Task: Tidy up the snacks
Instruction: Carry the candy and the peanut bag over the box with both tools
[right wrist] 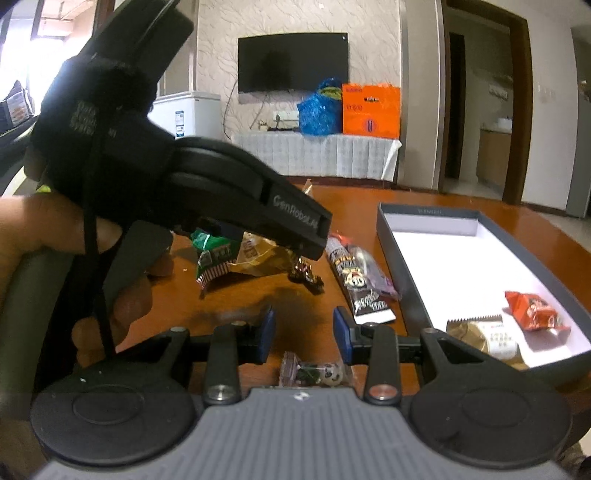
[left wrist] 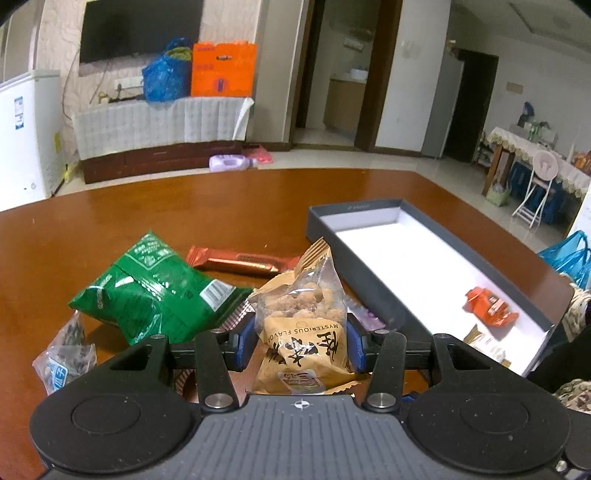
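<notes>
Left gripper (left wrist: 301, 341) pinching light, crinkly nut bag (left wrist: 303, 332) mid-body, slippery film; right gripper (right wrist: 304, 332) parted, empty.

The room is dim and evenly lit, a cool cast over everything. Daylight blazes through a window (right wrist: 51, 22) at the far left of the right wrist view, blown out to white. The polished wooden table (left wrist: 110, 229) carries soft sheen, strongest near the doorway side. A dark blurry shadow (right wrist: 236, 310) pools on the tabletop. The white inside of the box (left wrist: 399, 254) glares brightly. Both views bow hard at the edges, corners going black. The left gripper body (right wrist: 207, 184), close to the right lens, looks soft and smeared.
</notes>
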Available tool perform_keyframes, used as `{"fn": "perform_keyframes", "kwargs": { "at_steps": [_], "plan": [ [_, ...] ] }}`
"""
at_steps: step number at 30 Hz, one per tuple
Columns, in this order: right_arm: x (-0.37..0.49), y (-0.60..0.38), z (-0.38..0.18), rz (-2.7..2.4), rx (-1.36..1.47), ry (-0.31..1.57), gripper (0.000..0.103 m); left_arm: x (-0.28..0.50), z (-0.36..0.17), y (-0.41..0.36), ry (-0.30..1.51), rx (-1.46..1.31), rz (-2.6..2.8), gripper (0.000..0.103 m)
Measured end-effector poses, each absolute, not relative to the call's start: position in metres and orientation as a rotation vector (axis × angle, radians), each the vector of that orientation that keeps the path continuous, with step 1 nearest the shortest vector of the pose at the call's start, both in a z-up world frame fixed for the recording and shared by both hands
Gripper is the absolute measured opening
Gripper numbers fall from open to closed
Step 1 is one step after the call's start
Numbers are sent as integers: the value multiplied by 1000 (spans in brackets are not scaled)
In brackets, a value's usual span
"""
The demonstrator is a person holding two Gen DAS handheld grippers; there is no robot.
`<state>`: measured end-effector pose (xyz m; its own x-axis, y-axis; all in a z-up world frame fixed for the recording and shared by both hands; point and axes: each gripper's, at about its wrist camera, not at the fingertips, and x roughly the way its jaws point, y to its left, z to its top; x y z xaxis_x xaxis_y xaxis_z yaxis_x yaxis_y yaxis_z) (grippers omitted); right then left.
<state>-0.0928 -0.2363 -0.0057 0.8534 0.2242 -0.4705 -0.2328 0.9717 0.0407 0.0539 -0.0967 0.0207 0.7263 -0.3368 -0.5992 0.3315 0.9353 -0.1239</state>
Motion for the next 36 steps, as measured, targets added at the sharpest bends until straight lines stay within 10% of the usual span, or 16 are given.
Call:
{"fn": "perform_keyframes", "kwargs": {
  "at_steps": [13, 21, 30, 36],
  "plan": [
    [-95, -245, -10, 253, 19, 617, 36, 58, 33, -80, 656, -41, -331, 49],
    [-96, -245, -12, 211, -20, 665, 54, 56, 30, -85, 658, -13, -345, 49],
    [-88, -236, -20, 209, -67, 657, 54, 54, 28, -86, 672, 6, -351, 49],
    [-85, -240, -20, 203, -48, 651, 36, 54, 29, -87, 668, 6, -352, 49]
  ]
}}
